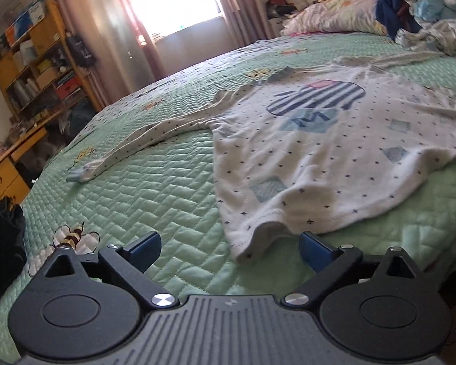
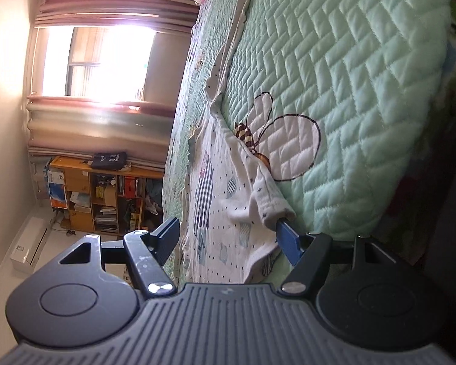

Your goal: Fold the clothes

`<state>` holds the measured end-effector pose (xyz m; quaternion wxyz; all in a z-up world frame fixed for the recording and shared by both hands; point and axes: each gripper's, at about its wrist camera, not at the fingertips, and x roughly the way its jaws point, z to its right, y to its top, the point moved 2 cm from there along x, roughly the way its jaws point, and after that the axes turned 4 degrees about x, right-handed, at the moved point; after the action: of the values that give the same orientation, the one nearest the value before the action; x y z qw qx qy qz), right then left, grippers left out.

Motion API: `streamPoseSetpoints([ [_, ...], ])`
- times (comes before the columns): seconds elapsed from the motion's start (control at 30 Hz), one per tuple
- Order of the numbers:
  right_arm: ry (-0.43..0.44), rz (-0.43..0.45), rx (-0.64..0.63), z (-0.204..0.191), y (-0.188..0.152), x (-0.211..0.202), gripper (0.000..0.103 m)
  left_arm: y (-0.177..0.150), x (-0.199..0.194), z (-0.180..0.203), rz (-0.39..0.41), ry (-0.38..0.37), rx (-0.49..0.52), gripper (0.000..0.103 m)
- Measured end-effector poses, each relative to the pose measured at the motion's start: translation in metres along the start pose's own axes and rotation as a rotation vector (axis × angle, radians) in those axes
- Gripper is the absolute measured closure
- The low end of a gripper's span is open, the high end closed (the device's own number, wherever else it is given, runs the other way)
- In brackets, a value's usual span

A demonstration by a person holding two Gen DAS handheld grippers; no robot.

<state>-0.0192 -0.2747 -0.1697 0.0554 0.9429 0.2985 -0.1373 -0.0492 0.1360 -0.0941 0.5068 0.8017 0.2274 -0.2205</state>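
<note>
Cotton shirt [image 1: 319, 158] (star-dotted) lies limp on quilted bedspread [image 1: 155, 188]; left gripper [image 1: 229, 248] and right gripper [image 2: 228, 237] both spread.

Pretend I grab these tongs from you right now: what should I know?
Left tongs: open, holding nothing, at the shirt's near hem.
Right tongs: open wide, shirt cloth between them, one blue pad touching a bunched edge; no real grip.
The shirt lies spread on the green quilt, one sleeve stretched out.
Done: laid out.
Left: every fold.
</note>
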Motion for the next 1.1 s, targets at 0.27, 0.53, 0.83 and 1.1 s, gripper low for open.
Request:
streamPoseSetpoints([
  [0.27, 0.001, -0.014, -0.015, -0.006, 0.004, 0.010, 0.031, -0.005, 0.002, -0.003, -0.006, 0.013, 0.007, 0.005],
  [0.53, 0.008, -0.021, -0.006, -0.004, 0.004, 0.008, 0.031, -0.008, -0.004, -0.007, 0.009, 0.130, 0.120, 0.005],
  [0.83, 0.015, -0.030, -0.006, -0.007, 0.002, 0.007, 0.031, -0.001, -0.001, -0.006, 0.031, 0.138, 0.133, 0.005],
  [1.1, 0.017, -0.029, -0.007, -0.008, 0.002, 0.008, 0.031, 0.000, 0.015, -0.001, 0.041, 0.185, 0.177, 0.004],
])
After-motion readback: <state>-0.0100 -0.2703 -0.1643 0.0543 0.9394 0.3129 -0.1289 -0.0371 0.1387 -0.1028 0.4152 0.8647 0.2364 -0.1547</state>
